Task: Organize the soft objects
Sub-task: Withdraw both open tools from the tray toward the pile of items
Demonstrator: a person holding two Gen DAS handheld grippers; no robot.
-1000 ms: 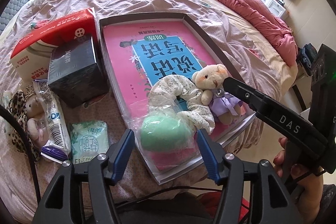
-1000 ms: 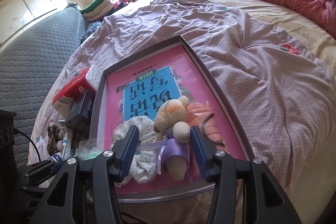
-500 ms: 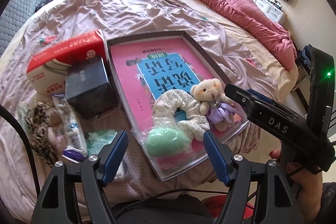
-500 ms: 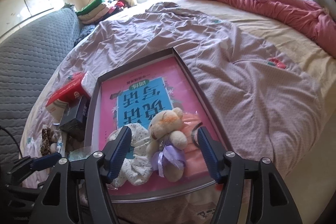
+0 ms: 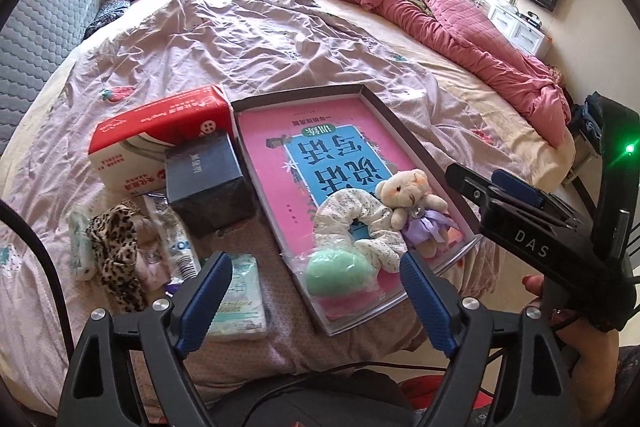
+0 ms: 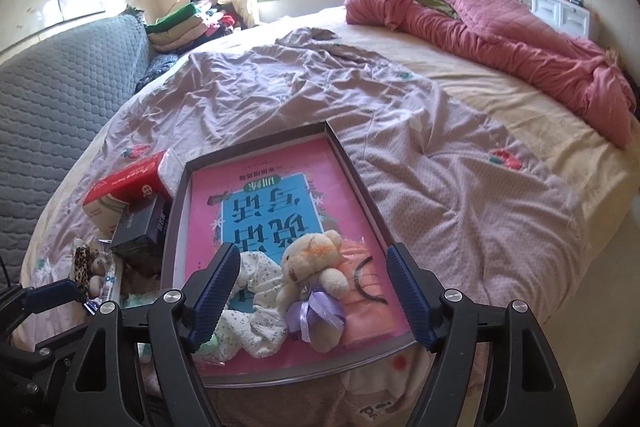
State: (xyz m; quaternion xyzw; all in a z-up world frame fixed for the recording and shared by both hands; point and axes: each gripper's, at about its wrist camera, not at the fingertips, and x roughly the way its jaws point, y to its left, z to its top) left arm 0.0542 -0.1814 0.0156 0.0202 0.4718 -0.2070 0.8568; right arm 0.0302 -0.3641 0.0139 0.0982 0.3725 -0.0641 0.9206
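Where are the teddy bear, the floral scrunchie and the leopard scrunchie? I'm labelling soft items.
teddy bear (image 6: 310, 259): right wrist view, on its head.
floral scrunchie (image 5: 344, 205): left wrist view, on its upper curve.
leopard scrunchie (image 5: 116, 255): left wrist view, on its spotted fabric.

You have a bed (image 5: 248, 39) under a wrinkled mauve sheet (image 6: 400, 131), with a rumpled pink quilt (image 5: 460, 27) along its far right side. Directly on the sheet near you lie a shallow tray (image 5: 404, 123), a red-and-white carton (image 5: 156, 135) touching its left wall, a dark box (image 5: 208, 179) against the carton, a leopard-print cloth (image 5: 116, 251), and a pale green packet (image 5: 240, 299).
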